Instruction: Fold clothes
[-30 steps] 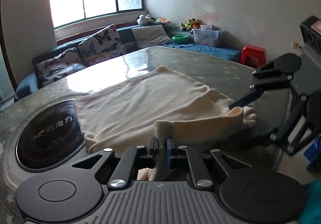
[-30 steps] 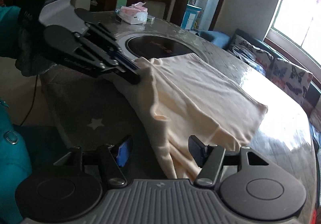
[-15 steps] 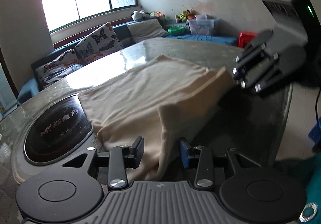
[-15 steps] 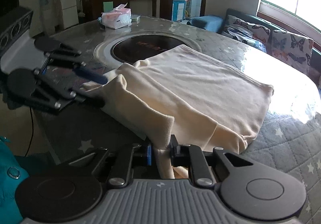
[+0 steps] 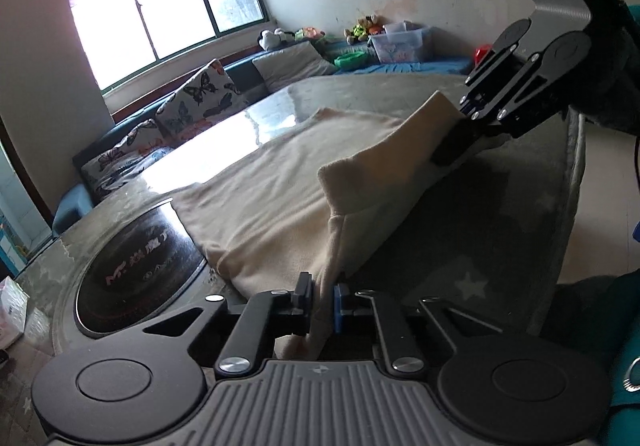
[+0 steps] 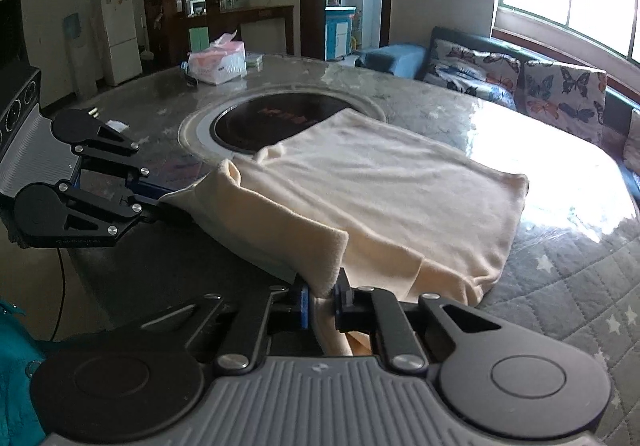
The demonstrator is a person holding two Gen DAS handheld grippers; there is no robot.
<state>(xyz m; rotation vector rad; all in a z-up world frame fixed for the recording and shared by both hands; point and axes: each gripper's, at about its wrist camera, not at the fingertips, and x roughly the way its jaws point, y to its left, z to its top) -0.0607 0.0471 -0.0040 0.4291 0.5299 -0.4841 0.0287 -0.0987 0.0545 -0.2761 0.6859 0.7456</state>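
A cream garment (image 5: 280, 182) lies spread on the round table, its near edge lifted off the surface. My left gripper (image 5: 322, 300) is shut on one near corner of it. My right gripper (image 6: 322, 296) is shut on the other near corner of the garment (image 6: 360, 182). The cloth stretches taut between the two grippers above the table's near edge. In the left wrist view the right gripper (image 5: 460, 138) shows at the upper right. In the right wrist view the left gripper (image 6: 160, 202) shows at the left.
A round black induction plate (image 5: 136, 266) is set in the table (image 5: 500, 206) beside the garment; it also shows in the right wrist view (image 6: 280, 122). A pink tissue box (image 6: 218, 62) stands at the table's far side. A sofa with butterfly cushions (image 6: 520, 82) runs under the window.
One second ago the left gripper held the cloth and the right was open. Half a second ago the right had shut and the left was open. Now both are shut, with the edge lifted.
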